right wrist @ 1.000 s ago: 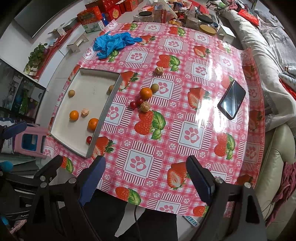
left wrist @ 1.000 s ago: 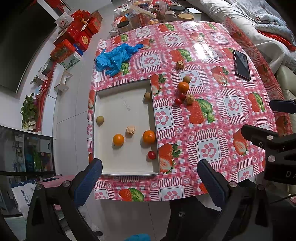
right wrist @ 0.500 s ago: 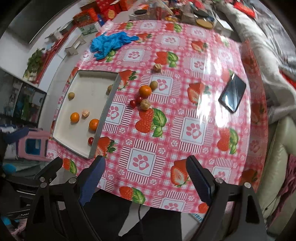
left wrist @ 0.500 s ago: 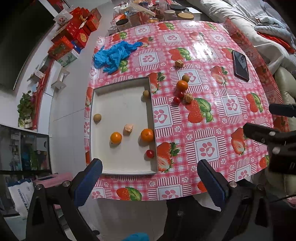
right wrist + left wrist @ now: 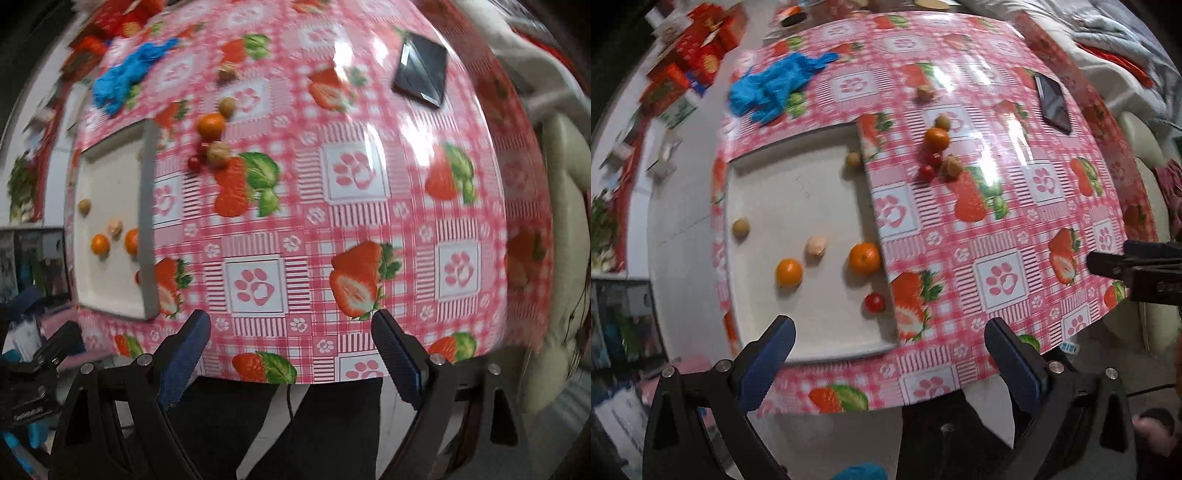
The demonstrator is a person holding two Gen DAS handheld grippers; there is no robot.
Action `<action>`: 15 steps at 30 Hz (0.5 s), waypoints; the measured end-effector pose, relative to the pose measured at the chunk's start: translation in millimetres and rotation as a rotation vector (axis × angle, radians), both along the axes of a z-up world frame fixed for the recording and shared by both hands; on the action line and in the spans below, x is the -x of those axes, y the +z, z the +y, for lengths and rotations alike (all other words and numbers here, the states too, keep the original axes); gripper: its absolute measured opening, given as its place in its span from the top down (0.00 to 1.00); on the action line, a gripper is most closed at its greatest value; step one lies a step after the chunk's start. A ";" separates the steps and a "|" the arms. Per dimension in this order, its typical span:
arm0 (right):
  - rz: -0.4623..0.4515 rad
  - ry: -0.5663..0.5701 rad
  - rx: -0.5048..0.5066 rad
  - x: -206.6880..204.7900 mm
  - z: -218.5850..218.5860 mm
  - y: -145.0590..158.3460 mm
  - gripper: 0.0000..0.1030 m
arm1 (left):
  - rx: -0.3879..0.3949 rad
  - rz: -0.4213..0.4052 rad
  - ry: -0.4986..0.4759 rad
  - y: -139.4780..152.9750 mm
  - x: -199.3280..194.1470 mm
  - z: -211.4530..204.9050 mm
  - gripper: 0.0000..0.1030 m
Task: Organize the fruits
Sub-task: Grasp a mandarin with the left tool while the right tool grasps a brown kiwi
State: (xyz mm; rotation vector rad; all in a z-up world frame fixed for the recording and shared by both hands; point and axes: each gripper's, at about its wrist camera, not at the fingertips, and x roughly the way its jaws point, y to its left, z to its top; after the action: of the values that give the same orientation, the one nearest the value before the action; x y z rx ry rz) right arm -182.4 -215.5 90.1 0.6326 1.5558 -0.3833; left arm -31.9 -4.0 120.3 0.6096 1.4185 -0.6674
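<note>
A white tray (image 5: 798, 192) lies on the left of a pink strawberry tablecloth (image 5: 997, 229). In it sit two oranges (image 5: 864, 258), a cherry tomato (image 5: 874, 302), a pale peeled fruit (image 5: 816, 246) and two small brown fruits (image 5: 740, 228). On the cloth beyond the tray lies a cluster: an orange (image 5: 936, 139), two red tomatoes (image 5: 926, 170), a walnut-like fruit (image 5: 951, 167) and more small brown fruits. My left gripper (image 5: 886, 354) hangs open over the table's near edge, below the tray. My right gripper (image 5: 291, 350) is open too, empty, over the near edge.
A blue glove heap (image 5: 772, 88) lies at the far left of the table, a black phone (image 5: 1054, 103) at the far right. Red boxes (image 5: 690, 55) stand on the floor at left, a sofa with bedding (image 5: 565, 184) at right. The person's dark legs (image 5: 332, 435) are below.
Both grippers have come down closer to the table, so tray and fruit look larger. The right wrist view has rolled and is motion-blurred. Both stay open and no fruit has moved.
</note>
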 end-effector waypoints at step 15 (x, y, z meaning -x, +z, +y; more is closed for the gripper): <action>0.041 -0.199 -0.043 19.0 -64.5 -70.5 0.12 | 0.052 -0.054 0.037 -66.3 -69.4 -158.7 0.00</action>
State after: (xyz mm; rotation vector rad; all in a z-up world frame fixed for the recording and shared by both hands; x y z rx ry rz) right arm -201.4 -280.0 19.5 0.8206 1.5479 -0.5155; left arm 37.5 -162.6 53.9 0.5559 1.3555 -0.6523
